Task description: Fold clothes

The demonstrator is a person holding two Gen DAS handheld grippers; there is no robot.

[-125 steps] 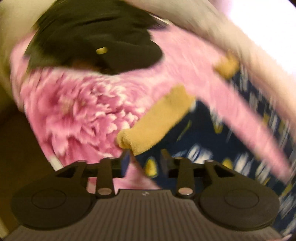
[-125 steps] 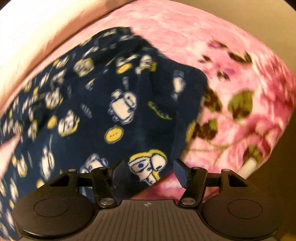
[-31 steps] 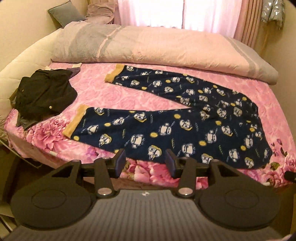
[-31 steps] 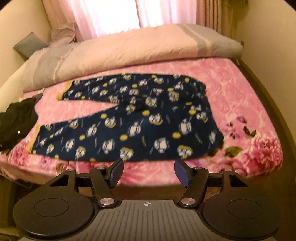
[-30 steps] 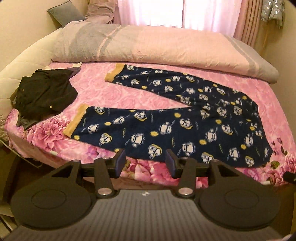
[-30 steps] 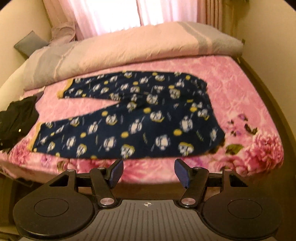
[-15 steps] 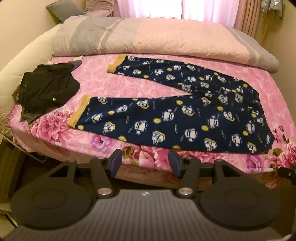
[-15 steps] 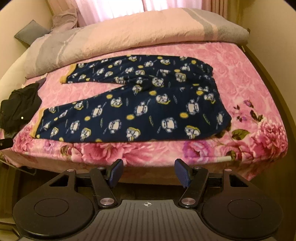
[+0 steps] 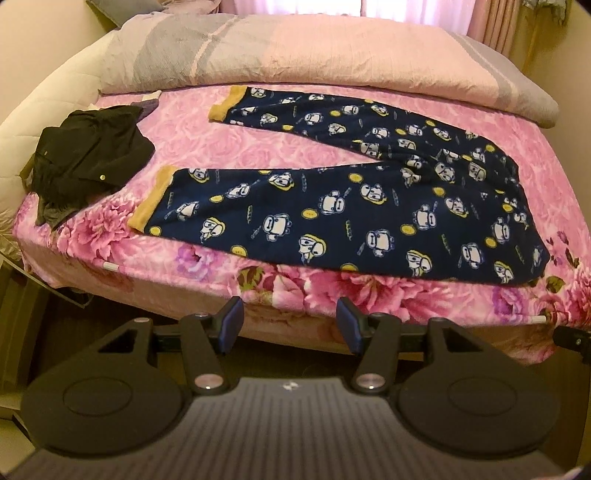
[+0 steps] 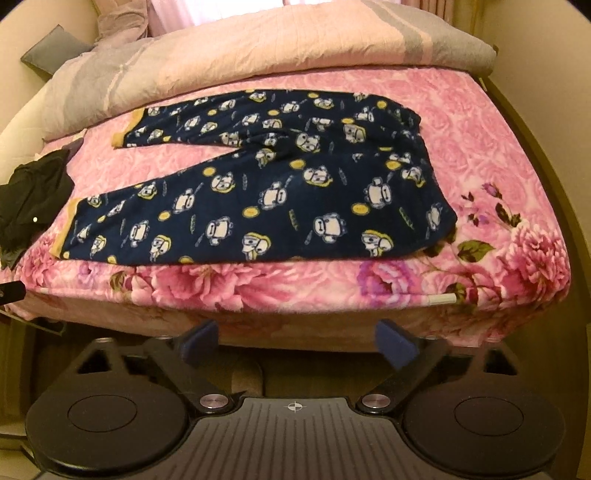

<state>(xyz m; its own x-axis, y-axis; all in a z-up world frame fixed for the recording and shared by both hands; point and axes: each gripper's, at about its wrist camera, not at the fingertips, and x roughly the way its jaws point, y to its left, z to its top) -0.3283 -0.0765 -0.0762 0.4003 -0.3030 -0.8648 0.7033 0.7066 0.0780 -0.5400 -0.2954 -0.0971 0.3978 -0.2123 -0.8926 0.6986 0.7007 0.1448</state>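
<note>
Both tongs [image 9: 288,325] [image 10: 295,341] hover empty—pajama pants [image 9: 332,199] beyond.

Daylight is admitted through the curtained window [image 9: 295,5] behind the bed [image 9: 258,155], where the panes are blown out to white glare. The bed is lit warmly and evenly, and its pattern is rendered sharp. Below the bed's near edge the floor is left in deep shadow. Strong fisheye bending is seen toward the frame corners, which are vignetted dark. No motion blur is noted.
</note>
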